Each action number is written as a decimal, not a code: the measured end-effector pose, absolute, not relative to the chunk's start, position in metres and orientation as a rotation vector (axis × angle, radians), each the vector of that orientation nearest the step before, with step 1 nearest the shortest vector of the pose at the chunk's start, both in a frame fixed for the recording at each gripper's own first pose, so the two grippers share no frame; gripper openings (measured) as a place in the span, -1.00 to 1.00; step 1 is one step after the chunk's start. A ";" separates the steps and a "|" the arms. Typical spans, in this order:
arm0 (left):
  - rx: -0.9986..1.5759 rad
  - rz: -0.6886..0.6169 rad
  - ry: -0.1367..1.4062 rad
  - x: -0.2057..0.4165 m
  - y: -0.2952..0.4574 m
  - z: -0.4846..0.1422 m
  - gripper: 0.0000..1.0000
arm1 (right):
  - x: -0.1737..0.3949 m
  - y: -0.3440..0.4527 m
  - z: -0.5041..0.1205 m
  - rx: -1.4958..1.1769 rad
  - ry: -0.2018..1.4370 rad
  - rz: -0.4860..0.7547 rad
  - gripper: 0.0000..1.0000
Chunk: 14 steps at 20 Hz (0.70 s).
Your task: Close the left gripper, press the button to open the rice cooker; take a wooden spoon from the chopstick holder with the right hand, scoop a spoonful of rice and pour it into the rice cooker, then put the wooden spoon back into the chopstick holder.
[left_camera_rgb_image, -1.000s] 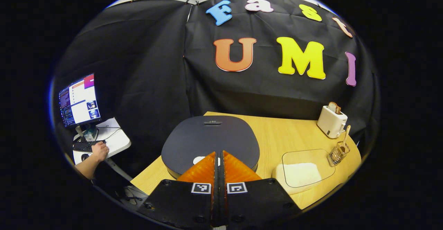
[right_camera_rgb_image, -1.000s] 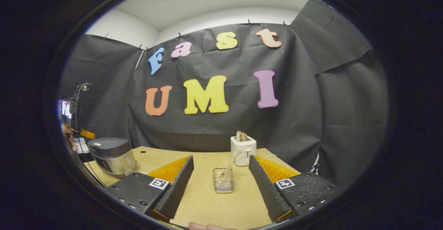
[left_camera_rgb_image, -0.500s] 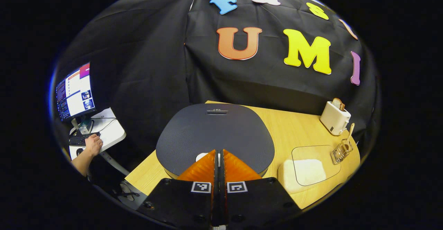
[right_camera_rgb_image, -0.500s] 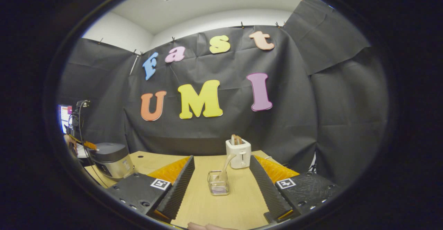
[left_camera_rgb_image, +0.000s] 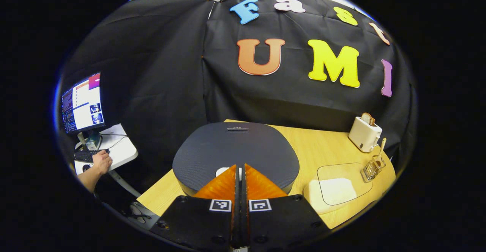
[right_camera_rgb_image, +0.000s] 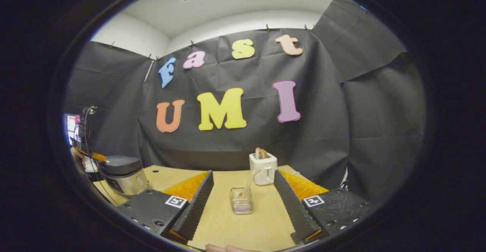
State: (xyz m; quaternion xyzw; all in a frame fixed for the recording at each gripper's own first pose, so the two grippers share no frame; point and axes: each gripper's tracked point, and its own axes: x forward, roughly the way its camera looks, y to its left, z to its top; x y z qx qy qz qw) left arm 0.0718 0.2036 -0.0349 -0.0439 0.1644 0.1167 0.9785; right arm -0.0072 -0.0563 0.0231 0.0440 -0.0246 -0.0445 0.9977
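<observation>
The rice cooker (left_camera_rgb_image: 235, 149) has a dark, closed lid and sits just beyond my left gripper (left_camera_rgb_image: 240, 166), which is shut with nothing held. Its tips hang over the white button (left_camera_rgb_image: 222, 172) at the lid's near edge and partly hide it; I cannot tell if they touch. The right gripper view has the cooker (right_camera_rgb_image: 121, 174) at far left. My right gripper (right_camera_rgb_image: 243, 173) is open above the table, facing the wire chopstick holder (right_camera_rgb_image: 241, 205) with the wooden spoon (right_camera_rgb_image: 250, 181) leaning in it. A clear box of rice (left_camera_rgb_image: 334, 187) lies right of the cooker, near the holder (left_camera_rgb_image: 372, 167).
A white toaster (right_camera_rgb_image: 262, 167) with bread stands behind the holder on the wooden table (left_camera_rgb_image: 311, 145). Off the table's left edge is a side desk with a monitor (left_camera_rgb_image: 81, 106) and a person's hand (left_camera_rgb_image: 100, 163) on a keyboard. Black cloth walls close the back.
The left gripper came closer to the cooker lid, then backed off a little, staying shut over the button. The lid stays closed. The right gripper has barely shifted.
</observation>
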 end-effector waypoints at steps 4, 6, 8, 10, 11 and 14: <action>0.014 0.252 0.140 0.068 0.191 0.016 -0.51 | 0.005 -0.064 0.010 0.116 -0.012 -0.109 0.84; 0.000 0.212 0.130 0.056 0.168 0.020 -0.18 | 0.014 -0.066 0.005 0.134 0.000 -0.105 0.89; -0.012 0.196 0.092 0.046 0.151 0.025 -0.03 | 0.029 -0.071 0.000 0.125 0.003 -0.097 0.89; -0.027 0.187 0.079 0.034 0.136 0.020 0.43 | 0.054 -0.081 -0.004 0.091 0.010 -0.107 0.96; -0.040 0.183 0.081 0.028 0.128 0.014 0.32 | 0.069 -0.084 -0.008 0.072 0.024 -0.104 0.89; -0.060 0.151 0.078 0.013 0.103 0.005 0.78 | 0.119 -0.083 -0.032 0.069 0.122 -0.072 0.92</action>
